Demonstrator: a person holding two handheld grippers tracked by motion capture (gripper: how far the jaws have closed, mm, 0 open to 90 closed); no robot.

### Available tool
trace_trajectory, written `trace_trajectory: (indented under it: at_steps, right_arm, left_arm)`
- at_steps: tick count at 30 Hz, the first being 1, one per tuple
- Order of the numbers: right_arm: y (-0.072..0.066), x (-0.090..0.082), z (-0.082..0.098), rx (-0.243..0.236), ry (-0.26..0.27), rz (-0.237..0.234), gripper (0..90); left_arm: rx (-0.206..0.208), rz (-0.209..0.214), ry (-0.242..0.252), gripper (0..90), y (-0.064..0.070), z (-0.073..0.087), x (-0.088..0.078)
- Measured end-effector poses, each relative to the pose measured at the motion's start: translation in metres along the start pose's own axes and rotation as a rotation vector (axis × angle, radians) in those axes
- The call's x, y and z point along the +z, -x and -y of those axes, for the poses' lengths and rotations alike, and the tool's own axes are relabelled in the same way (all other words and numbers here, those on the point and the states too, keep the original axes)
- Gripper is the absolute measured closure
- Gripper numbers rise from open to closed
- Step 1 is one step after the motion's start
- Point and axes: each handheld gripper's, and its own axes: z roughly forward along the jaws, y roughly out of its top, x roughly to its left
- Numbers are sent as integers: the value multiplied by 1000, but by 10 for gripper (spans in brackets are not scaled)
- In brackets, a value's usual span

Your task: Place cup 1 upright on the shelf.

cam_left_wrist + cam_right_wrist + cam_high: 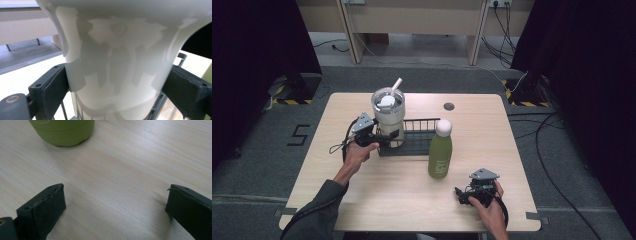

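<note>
A cream tumbler [388, 112] with a clear lid and a white straw [397, 83] stands at the left end of a black wire rack [419, 145]. My left gripper [388, 136] is shut on the tumbler's narrow lower part. In the left gripper view both jaws press against the sides of the tumbler [117, 62]. A green bottle [440, 150] with a white cap stands upright just in front of the rack. My right gripper [464, 195] rests low over the table near the front right, open and holding nothing. The bottle's base [62, 132] lies ahead of my right gripper [115, 205].
The wooden table [362, 200] has a round cable hole [449, 106] at the back. Dark curtains hang on both sides, and cables run on the floor at the right. Bare wood lies between the bottle and the right gripper.
</note>
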Motion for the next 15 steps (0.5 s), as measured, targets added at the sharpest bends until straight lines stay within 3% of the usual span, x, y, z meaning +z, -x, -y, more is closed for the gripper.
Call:
trace_trajectory:
  at_steps: [6,15]
  right_arm:
    - [0,0,0,0,-2,0,25]
    - [0,0,0,3,1,-1,25]
  left_arm:
    - [-2,28,2,111,-3,-1,-7]
    - [-9,27,3,146,-5,3,-20]
